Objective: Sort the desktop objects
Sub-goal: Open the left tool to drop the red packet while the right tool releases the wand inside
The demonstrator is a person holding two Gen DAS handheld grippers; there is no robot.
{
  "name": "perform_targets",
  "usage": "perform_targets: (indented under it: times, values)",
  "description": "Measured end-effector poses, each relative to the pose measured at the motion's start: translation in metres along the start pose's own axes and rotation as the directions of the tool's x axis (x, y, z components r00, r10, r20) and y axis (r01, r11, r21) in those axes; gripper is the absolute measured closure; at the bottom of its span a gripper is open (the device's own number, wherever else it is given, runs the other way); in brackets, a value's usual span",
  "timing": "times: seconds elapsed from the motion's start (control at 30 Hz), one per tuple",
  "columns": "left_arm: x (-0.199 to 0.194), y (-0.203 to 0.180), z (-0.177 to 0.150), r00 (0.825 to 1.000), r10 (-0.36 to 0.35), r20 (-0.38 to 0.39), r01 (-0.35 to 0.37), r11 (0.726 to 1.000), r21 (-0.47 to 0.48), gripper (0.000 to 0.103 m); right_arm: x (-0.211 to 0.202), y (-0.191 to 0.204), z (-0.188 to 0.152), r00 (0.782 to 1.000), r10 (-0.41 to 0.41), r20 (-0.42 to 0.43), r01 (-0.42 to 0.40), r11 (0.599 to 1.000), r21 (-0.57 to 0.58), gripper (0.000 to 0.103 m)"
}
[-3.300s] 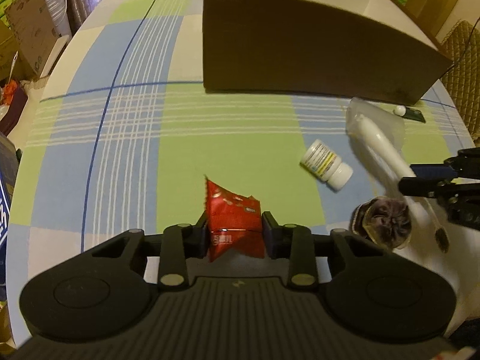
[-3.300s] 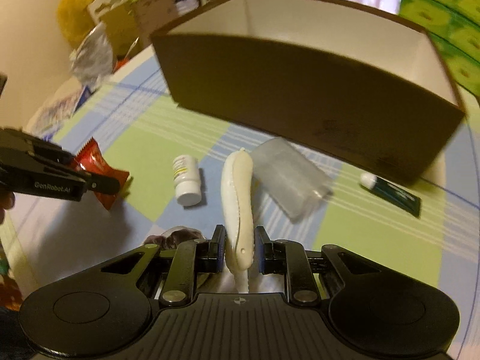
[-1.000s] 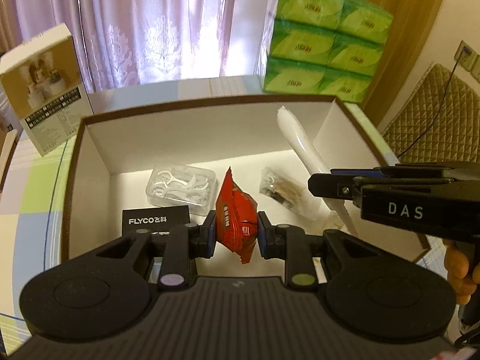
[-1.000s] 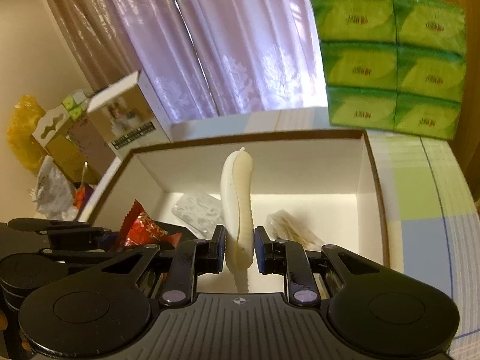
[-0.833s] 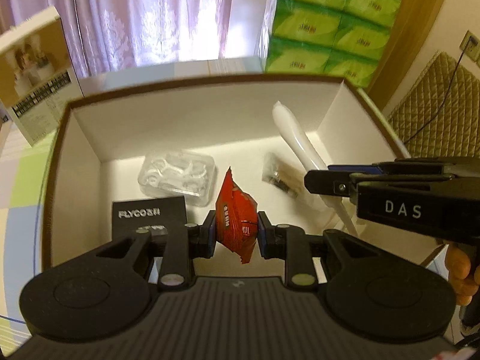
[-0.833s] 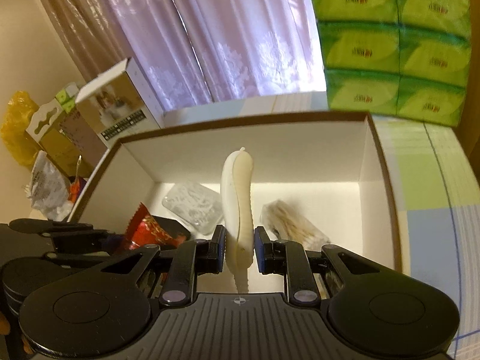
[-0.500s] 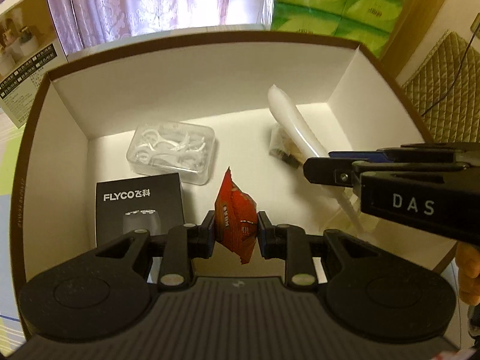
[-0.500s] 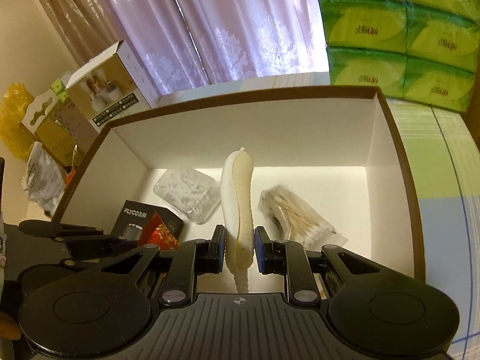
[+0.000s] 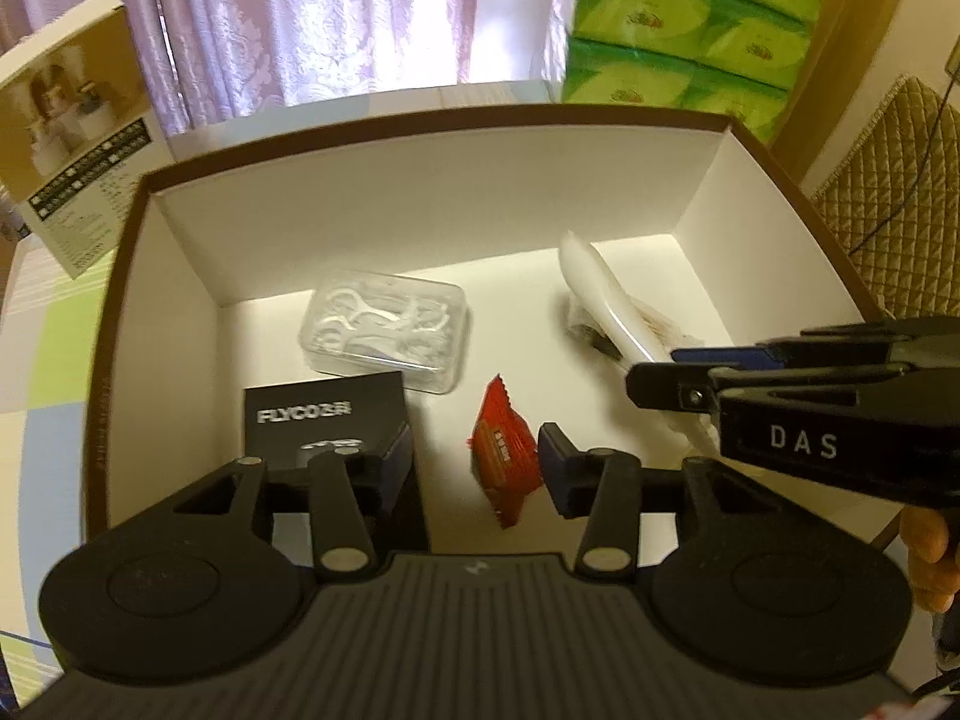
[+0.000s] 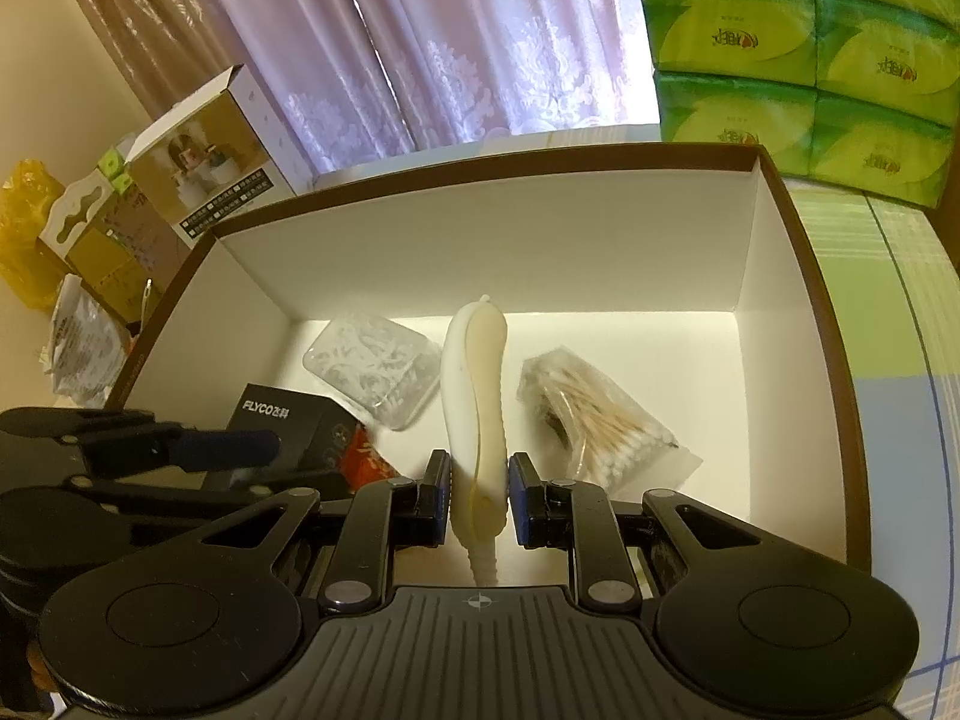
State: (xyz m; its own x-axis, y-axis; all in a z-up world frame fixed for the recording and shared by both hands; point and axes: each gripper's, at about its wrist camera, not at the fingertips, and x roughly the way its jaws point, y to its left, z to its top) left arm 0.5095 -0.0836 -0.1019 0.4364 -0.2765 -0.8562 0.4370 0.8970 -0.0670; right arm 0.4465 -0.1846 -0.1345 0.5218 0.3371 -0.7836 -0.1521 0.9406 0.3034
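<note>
My left gripper (image 9: 477, 468) is open above the floor of the brown box with white walls (image 9: 420, 120). The red snack packet (image 9: 504, 468) is loose between its spread fingers, close to the right one and blurred. My right gripper (image 10: 480, 498) is shut on a long white plastic tool (image 10: 477, 396), held upright over the box (image 10: 480, 162). In the left wrist view that gripper (image 9: 660, 384) comes in from the right with the white tool (image 9: 600, 300) slanting up and left. In the right wrist view the left gripper (image 10: 228, 444) shows at the left.
Inside the box lie a clear case of floss picks (image 9: 384, 324), a black FLYCO box (image 9: 324, 414) and a bag of cotton swabs (image 10: 594, 420). Green tissue packs (image 10: 810, 60) stand behind the box, a carton (image 10: 210, 162) to its left, a quilted chair (image 9: 888, 228) to the right.
The left gripper's fingers have spread and let go of the red packet, which has slipped lower. Both grippers have sunk a little deeper over the box; the right one still holds the white tool.
</note>
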Motion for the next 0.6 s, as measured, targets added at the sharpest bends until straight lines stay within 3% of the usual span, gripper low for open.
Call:
perform_targets:
  times: [0.4,0.53,0.6]
  values:
    - [-0.008,0.014,-0.001,0.999,0.039,0.014,-0.038,0.999,-0.025,0.055,0.0,0.008,0.001,0.999,-0.035,0.031,0.035,0.999,-0.016,0.084]
    - [-0.012,0.015,-0.004,0.998,0.051,0.022,-0.05,0.999,-0.021,0.048,-0.008,0.006,0.001,0.998,-0.045,0.054,0.046,0.999,-0.017,0.049]
    - [-0.013,0.016,-0.005,0.998,0.056,0.021,-0.056,0.998,-0.021,0.044,-0.011,0.008,0.0,0.997,-0.053,0.058,0.056,0.998,-0.04,0.046]
